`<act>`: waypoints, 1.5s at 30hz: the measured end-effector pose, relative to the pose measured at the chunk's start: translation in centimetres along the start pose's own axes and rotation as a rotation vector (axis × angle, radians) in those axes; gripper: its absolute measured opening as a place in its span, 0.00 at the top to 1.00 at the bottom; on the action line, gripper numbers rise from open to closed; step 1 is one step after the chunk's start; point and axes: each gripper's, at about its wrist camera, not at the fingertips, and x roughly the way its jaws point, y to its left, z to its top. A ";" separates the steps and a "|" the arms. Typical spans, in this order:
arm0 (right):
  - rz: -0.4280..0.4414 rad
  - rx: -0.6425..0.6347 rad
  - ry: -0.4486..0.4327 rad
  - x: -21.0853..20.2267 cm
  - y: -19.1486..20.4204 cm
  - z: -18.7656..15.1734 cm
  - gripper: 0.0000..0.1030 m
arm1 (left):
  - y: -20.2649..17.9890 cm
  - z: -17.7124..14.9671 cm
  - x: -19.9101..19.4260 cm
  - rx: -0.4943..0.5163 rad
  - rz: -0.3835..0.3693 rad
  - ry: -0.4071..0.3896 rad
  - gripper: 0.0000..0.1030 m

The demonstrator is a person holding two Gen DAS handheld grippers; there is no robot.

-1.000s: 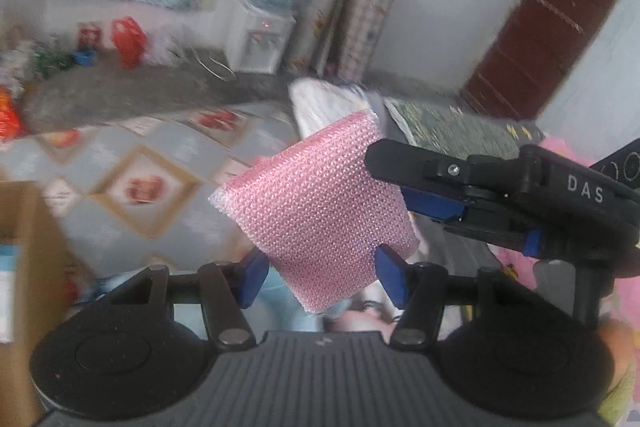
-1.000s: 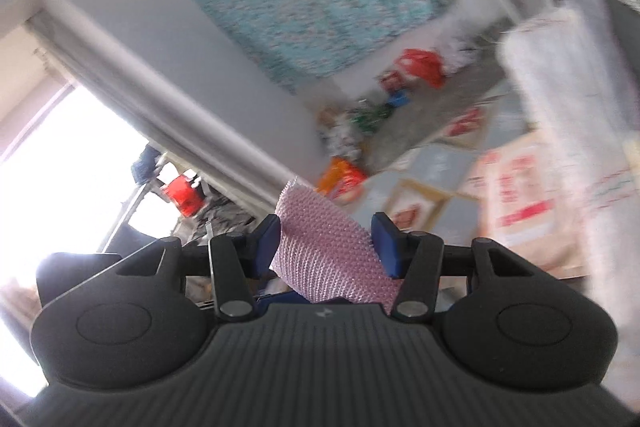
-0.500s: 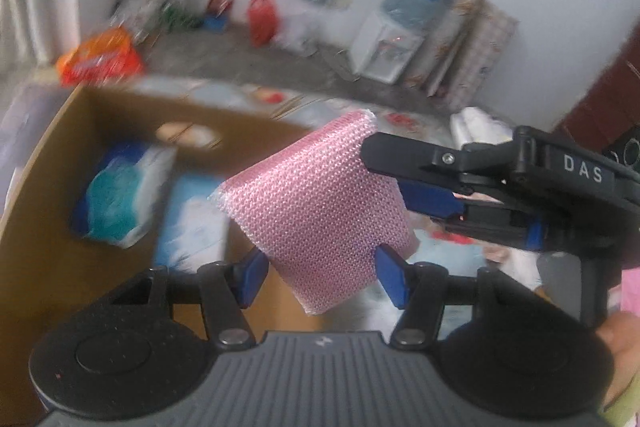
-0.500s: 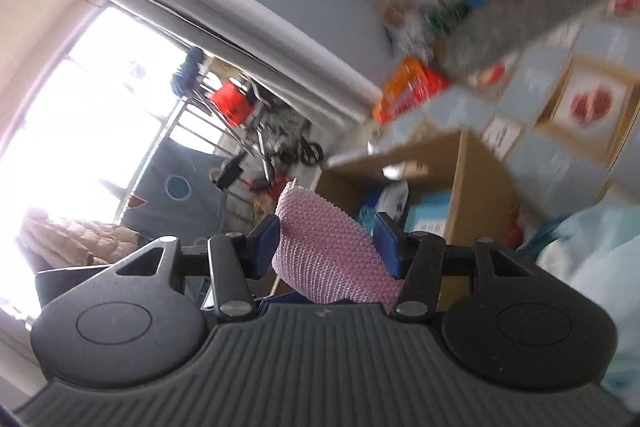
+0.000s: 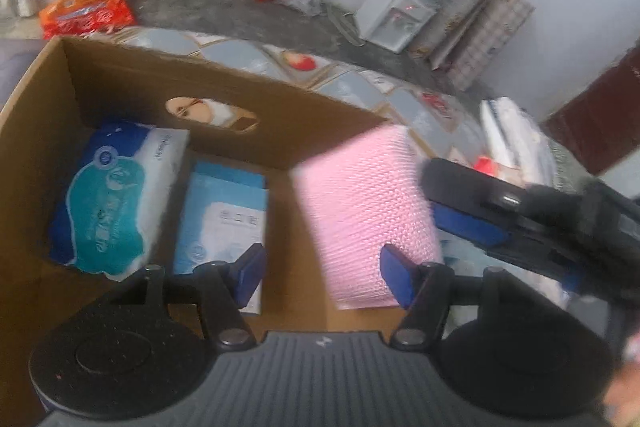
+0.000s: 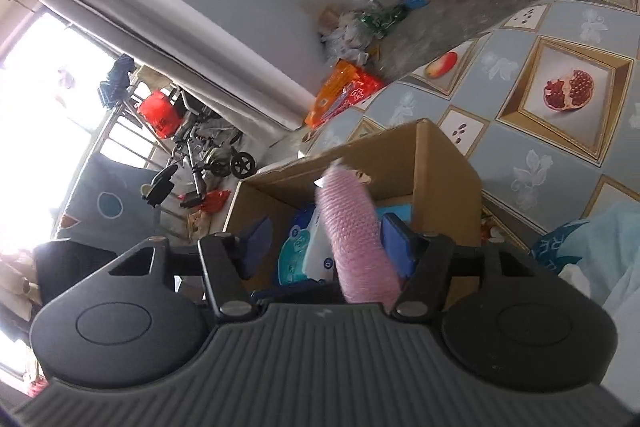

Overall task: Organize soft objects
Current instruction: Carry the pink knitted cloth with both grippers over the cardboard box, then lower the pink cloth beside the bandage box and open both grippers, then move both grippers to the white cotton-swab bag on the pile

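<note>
Item: pink sponge (image 5: 366, 215), a soft knitted pad, hanging over the open right-hand part of a cardboard box (image 5: 224, 99). Contents already in the box: a teal-and-blue tissue pack (image 5: 108, 199) at the left and a flat light-blue packet (image 5: 224, 215) beside it; bare cardboard shows under the sponge

Step in hand, as judged: dropping the sponge into the box. Done well, both grippers let go together while the sponge is fully inside the rim, low enough that it lands flat on the bare patch to the right of the packet rather than catching on the box wall or standing on edge. Neither gripper should drag a corner as it draws clear

Left gripper (image 5: 324, 277): jaws opening. The sponge's lower edge lies between the two blue pads, close against the right-hand pad (image 5: 394, 277) and well apart from the left one; contact on the right cannot be told through the blur. No squeeze on it

Right gripper (image 6: 320, 245): jaws opening. Seen edge-on, the sponge (image 6: 356, 243) leans against the right-hand pad (image 6: 396, 239), with a wide gap to the left pad; it is not pinched. In the left view this gripper (image 5: 464, 223) reaches in from the right at the sponge's far side
</note>
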 end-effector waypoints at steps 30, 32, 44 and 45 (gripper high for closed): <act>0.184 0.152 0.032 0.4 -1.8 1.2 0.29 | 1.5 0.4 1.2 -0.071 -0.023 0.034 0.30; 0.192 0.149 0.018 -0.3 -1.8 1.3 0.29 | 1.0 0.3 1.4 -0.056 -0.020 0.039 0.30; 0.181 0.116 -0.010 -4.2 -3.3 1.0 0.28 | -0.6 -0.2 0.2 -0.031 0.044 0.012 0.29; 0.183 0.110 -0.014 -4.8 -3.4 0.8 0.28 | -1.0 -0.4 -0.6 -0.023 0.053 -0.003 0.27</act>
